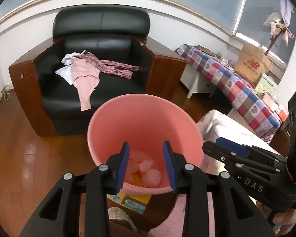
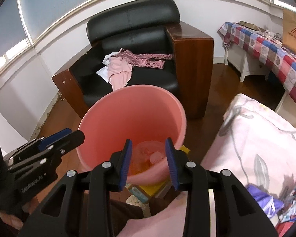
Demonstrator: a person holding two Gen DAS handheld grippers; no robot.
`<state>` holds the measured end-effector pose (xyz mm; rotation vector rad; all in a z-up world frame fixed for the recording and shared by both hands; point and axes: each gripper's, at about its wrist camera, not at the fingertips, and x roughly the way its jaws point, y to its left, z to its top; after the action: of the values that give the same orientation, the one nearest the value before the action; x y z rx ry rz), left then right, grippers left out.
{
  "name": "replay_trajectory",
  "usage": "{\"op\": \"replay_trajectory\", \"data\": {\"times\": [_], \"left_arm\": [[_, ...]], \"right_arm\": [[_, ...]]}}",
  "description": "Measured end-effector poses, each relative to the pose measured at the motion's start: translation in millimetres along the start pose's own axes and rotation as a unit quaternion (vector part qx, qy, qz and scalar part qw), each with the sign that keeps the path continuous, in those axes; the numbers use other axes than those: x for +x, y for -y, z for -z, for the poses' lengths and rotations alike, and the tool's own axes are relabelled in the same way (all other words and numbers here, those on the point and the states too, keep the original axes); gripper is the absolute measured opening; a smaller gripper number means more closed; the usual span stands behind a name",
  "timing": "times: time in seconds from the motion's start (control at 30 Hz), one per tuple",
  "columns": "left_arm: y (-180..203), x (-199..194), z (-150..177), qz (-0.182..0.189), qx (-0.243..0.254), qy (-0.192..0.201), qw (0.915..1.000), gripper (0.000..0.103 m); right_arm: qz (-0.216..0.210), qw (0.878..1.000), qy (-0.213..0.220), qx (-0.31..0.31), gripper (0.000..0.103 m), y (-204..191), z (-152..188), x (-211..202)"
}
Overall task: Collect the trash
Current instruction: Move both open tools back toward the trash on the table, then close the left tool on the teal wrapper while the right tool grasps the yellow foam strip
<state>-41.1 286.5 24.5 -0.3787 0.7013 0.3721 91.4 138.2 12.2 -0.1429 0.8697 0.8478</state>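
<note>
A pink plastic bin stands on the wood floor in front of me; it also shows in the right wrist view. Crumpled pale tissues lie at its bottom, seen in the right wrist view too. My left gripper is open and empty above the bin's near rim. My right gripper is open and empty, also above the near rim. Each gripper shows from the side in the other's view: the right one and the left one.
A black leather armchair with pink clothes on its seat stands behind the bin. A bed with a pink floral quilt is on the right. A table under a checked cloth holds a brown paper bag. A yellow box lies under the bin's near edge.
</note>
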Motion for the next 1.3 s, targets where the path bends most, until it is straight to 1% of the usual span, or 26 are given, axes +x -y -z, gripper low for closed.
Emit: {"op": "replay_trajectory", "data": {"times": [0.13,0.27,0.4,0.57,0.8,1.0,1.13,1.3], "left_arm": [[14,-9,6,0.014,0.007,-0.002,0.9999,0.034],[31,-19,14,0.025,0.029,0.003,0.9993,0.034],[49,-27,19,0.044,0.043,0.006,0.9981,0.034],[75,-32,27,0.071,0.060,0.005,0.9957,0.034],[114,-30,40,0.105,0.086,-0.008,0.9907,0.034],[152,-24,53,0.145,0.109,-0.028,0.9831,0.034],[181,-19,63,0.167,0.129,-0.042,0.9766,0.035],[222,-11,76,0.194,0.162,-0.059,0.9658,0.035]], "right_arm": [[0.006,1.000,0.006,-0.001,0.035,5,13,-19],[0.008,1.000,0.014,0.001,0.035,10,28,-38],[0.014,1.000,0.021,0.008,0.035,18,41,-55],[0.033,0.999,0.035,0.022,0.035,40,61,-84],[0.082,0.994,0.044,0.049,0.035,84,94,-123],[0.131,0.986,0.053,0.084,0.035,132,128,-157],[0.169,0.977,0.058,0.115,0.035,166,155,-182],[0.198,0.966,0.062,0.157,0.035,208,183,-206]]}}
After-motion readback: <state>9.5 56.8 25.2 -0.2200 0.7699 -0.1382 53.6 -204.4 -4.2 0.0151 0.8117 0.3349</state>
